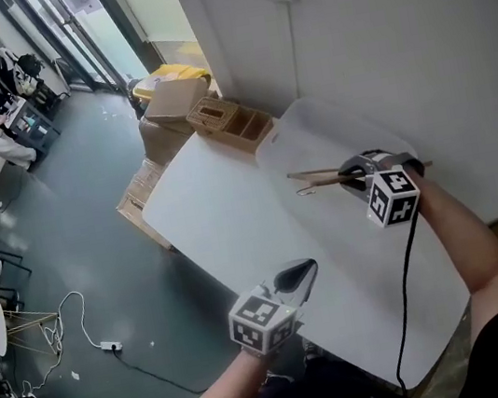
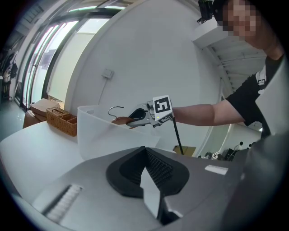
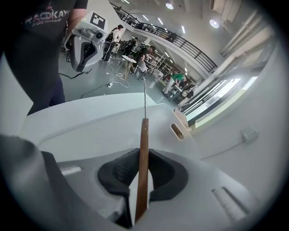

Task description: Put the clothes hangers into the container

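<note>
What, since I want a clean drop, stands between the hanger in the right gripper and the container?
Nothing visible. The right gripper holds the hanger at the open top of the container, which has no lid; the left gripper, shut and empty, is well clear.

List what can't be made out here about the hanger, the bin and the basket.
- Inside of the bin: in the left gripper view its frosted wall hides it; in the head view it is too pale to read, so any hangers already in it can't be seen.
- Far end of the hanger: in the head view the right gripper covers it; the right gripper view shows it edge-on.
- Contents of the basket: too small in the head view.
</note>
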Motion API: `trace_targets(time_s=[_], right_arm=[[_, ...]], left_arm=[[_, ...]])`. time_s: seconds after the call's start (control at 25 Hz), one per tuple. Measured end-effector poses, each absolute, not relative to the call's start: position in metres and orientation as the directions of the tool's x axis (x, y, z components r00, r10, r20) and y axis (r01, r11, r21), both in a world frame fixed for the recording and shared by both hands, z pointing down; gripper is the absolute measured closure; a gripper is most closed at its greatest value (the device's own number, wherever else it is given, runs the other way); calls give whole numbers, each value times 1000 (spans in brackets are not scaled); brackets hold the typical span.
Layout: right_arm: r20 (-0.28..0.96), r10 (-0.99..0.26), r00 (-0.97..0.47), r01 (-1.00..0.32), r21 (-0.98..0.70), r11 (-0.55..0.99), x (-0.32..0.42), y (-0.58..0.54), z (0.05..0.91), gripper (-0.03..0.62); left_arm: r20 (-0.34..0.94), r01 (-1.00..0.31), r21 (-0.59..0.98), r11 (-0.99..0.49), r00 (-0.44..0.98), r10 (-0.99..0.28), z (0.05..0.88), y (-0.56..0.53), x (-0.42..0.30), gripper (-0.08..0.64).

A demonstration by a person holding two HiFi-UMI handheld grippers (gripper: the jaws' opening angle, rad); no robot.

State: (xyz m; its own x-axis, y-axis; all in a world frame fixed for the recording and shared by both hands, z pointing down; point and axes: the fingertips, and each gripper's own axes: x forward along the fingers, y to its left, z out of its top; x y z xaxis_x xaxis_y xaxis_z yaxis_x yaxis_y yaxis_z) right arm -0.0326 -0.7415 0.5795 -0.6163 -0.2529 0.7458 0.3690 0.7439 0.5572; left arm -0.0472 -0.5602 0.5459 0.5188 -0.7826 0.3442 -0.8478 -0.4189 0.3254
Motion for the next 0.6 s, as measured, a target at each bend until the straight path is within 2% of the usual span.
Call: trace_targets(time_s=[0.44,0.6], right_arm=[[740,-252,-624,356,556,751,-44,-761,601,534],[750,-291,-595,405,591,698,-35,-761,612,534]], left_arm=[[353,-847,349,-401,515,-781,565,-575,-62,554],[354,-840,355,-412,528,-772,568,-577,-54,554]])
